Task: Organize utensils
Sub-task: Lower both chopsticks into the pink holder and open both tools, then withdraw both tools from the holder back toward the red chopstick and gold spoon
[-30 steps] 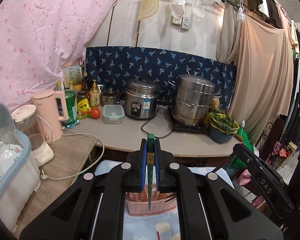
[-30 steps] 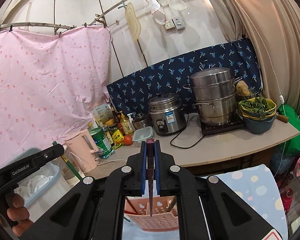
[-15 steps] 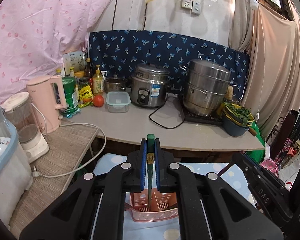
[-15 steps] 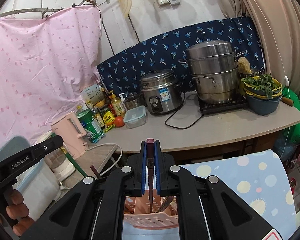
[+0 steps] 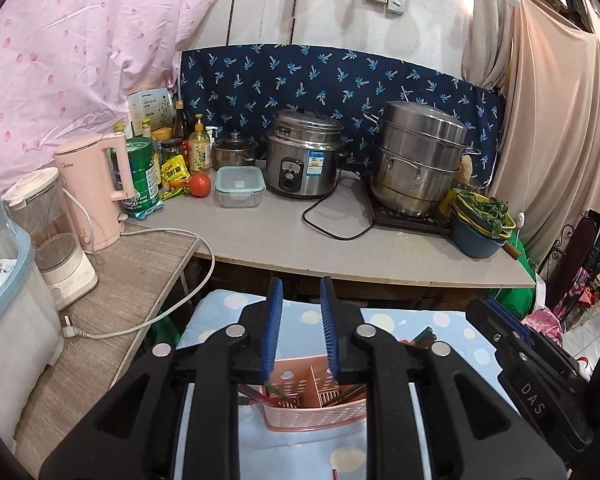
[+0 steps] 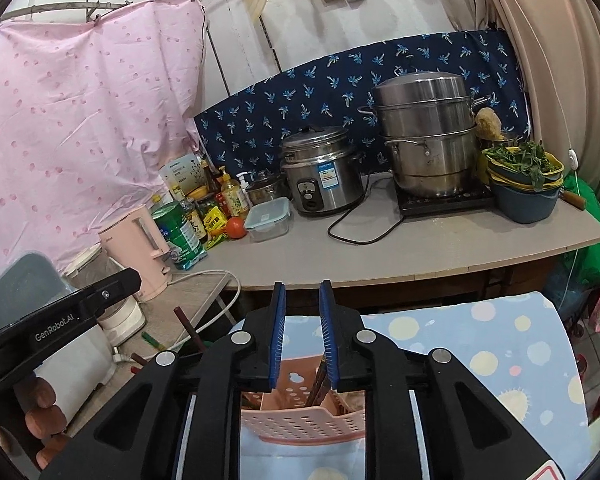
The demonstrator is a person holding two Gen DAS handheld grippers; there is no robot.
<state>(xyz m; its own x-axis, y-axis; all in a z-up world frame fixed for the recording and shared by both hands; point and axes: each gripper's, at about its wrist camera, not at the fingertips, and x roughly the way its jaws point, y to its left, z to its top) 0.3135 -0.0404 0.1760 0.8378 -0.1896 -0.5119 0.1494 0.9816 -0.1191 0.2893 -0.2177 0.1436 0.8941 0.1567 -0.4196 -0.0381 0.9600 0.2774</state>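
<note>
Both grippers hang over the pink basket (image 5: 316, 412), which sits on a dotted blue cloth (image 6: 500, 340) in front of the counter (image 5: 340, 240). The left gripper (image 5: 300, 328) has its fingers apart and empty, as does the right gripper (image 6: 302, 328) (chopsticks (image 6: 320, 380) stand in the basket's compartments).

The utensil basket (image 5: 315, 412) stands on the cloth-covered table (image 5: 452, 322), in front of the counter (image 5: 284, 240). On the counter, left to right: kettle (image 5: 96, 192), food container (image 5: 239, 187), rice cooker (image 5: 303, 154), stacked steamer pot (image 5: 418, 158), bowl of greens (image 5: 480, 224). Bottles (image 5: 198, 144) stand behind the container.
</note>
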